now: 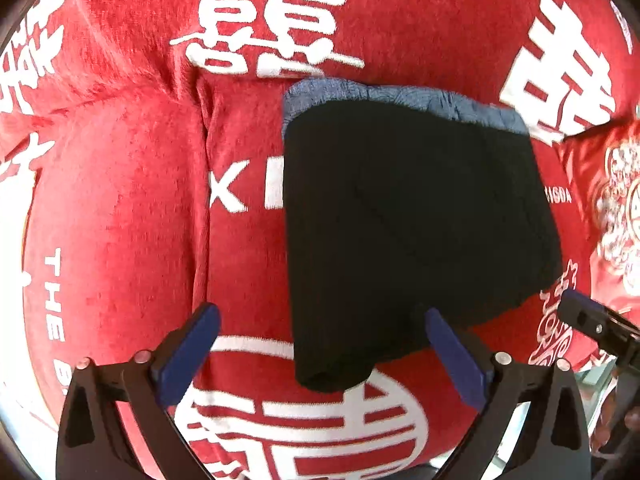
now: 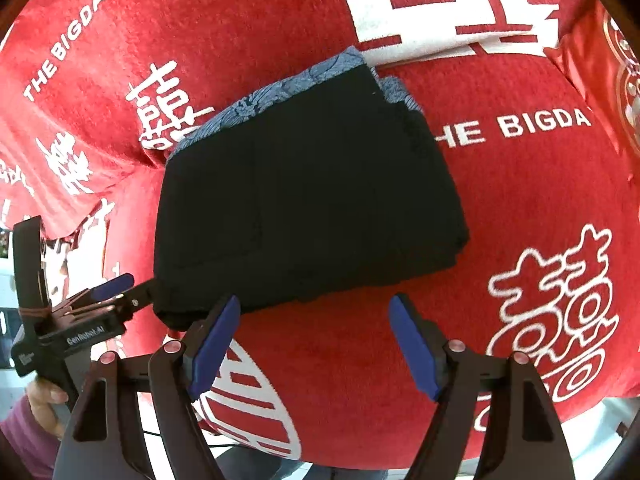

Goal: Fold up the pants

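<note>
The black pants (image 1: 408,220) lie folded into a compact rectangle on the red blanket (image 1: 120,200), on top of a folded blue-grey patterned garment (image 1: 400,96) whose far edge sticks out. My left gripper (image 1: 320,316) is open and empty, its fingers straddling the near left corner of the pants. In the right wrist view the pants (image 2: 308,196) lie just beyond my right gripper (image 2: 316,308), which is open and empty at their near edge. The left gripper also shows there (image 2: 120,292) at the pants' left corner.
The red blanket with white characters and "THE BIGDA" lettering (image 2: 520,240) covers the whole surface, with raised folds at the left (image 1: 200,160). Its edge drops off near the bottom right (image 2: 600,420). The right gripper's tip shows at the right (image 1: 588,316).
</note>
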{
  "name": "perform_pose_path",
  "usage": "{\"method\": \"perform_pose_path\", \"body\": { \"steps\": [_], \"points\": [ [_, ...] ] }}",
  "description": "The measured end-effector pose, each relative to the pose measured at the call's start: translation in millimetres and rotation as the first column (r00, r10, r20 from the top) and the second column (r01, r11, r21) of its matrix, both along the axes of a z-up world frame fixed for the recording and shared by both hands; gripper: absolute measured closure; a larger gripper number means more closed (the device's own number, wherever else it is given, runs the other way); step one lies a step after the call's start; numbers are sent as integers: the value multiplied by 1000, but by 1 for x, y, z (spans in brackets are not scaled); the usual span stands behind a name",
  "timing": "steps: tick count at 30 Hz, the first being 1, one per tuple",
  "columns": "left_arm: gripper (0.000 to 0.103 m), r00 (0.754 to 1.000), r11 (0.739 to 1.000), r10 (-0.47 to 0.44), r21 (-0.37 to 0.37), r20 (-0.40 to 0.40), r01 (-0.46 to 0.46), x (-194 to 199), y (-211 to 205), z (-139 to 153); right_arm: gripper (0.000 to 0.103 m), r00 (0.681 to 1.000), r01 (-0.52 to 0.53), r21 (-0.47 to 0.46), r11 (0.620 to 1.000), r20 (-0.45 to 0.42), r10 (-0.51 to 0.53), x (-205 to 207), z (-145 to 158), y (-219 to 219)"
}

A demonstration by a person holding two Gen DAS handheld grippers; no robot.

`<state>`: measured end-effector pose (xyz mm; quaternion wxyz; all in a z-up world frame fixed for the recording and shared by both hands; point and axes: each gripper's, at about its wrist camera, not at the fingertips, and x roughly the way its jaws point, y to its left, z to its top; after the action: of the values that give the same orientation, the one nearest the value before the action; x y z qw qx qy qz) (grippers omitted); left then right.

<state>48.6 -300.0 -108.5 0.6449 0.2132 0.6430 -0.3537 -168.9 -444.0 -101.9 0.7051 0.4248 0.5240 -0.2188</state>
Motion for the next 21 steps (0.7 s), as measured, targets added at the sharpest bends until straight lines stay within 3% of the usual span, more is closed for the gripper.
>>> {"method": "perform_pose_path", "body": {
  "steps": [3, 11, 21],
  "points": [
    [0, 999, 999, 8, 33, 38, -9, 3, -5, -4, 21, 1000, -11, 2, 1000, 16, 11, -5, 1, -14],
    [0, 998, 997, 58, 45, 31, -59, 21, -20, -9, 20, 999, 1, 35, 999, 42, -2, -15, -7, -68],
    [0, 993, 997, 75, -4, -95, -76, 45, -27, -28, 20, 997, -32, 204, 979, 71, 18, -11, -48, -122]
  ]
}}
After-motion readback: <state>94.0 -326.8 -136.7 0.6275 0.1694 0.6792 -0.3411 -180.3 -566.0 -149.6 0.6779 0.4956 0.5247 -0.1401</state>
